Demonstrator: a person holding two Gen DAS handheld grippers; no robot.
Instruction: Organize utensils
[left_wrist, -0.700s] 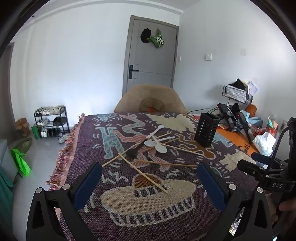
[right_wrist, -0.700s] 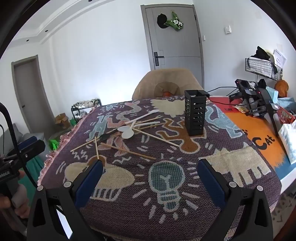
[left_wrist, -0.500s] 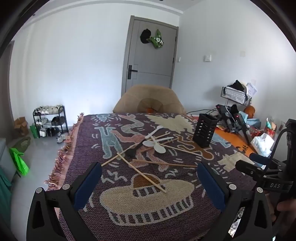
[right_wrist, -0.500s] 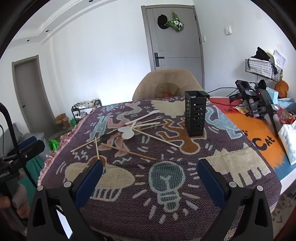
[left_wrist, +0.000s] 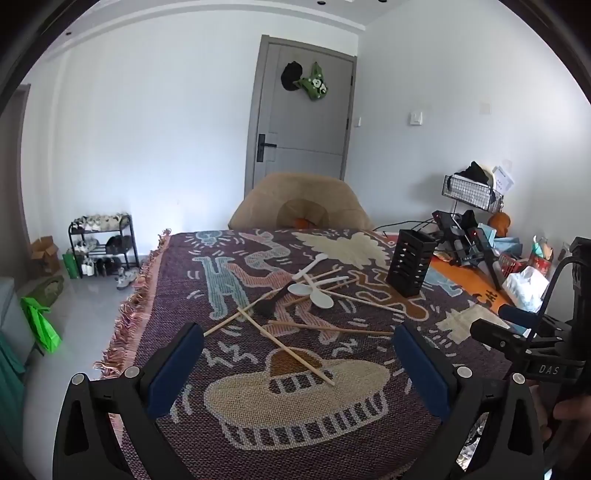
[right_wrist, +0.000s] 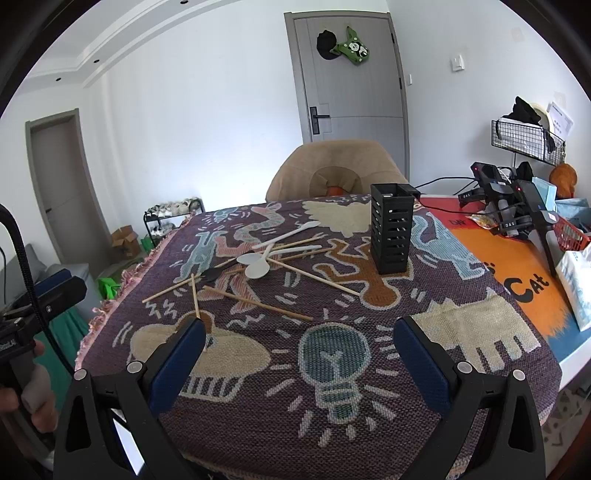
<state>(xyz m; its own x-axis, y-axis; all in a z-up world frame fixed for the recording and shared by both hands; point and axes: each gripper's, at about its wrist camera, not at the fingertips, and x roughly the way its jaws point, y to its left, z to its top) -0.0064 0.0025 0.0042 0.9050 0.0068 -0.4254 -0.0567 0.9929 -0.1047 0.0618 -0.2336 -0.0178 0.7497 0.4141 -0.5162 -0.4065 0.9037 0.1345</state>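
Observation:
Several wooden chopsticks (left_wrist: 288, 347) (right_wrist: 258, 302), white spoons (left_wrist: 320, 297) (right_wrist: 258, 270) and a black spoon (left_wrist: 269, 305) (right_wrist: 213, 274) lie scattered in a pile at the middle of the patterned cloth. A black slotted utensil holder (left_wrist: 408, 267) (right_wrist: 391, 233) stands upright to the right of the pile. My left gripper (left_wrist: 297, 354) hovers open over the near edge, short of the closest chopstick, with nothing between its blue pads. My right gripper (right_wrist: 299, 350) also stands open and empty, above the lightbulb pattern.
A woven cloth (left_wrist: 295, 398) (right_wrist: 332, 369) covers the table. A tan chair (left_wrist: 299, 205) (right_wrist: 332, 170) stands behind it. Spare grippers, a tissue pack (right_wrist: 578, 288) and a red basket sit on the orange mat (right_wrist: 517, 266) at right. A shoe rack (left_wrist: 101, 240) is at left.
Both views have pulled back slightly, so the table sits a little lower and farther in the frames. The utensils and holder have not moved, and both grippers stay open.

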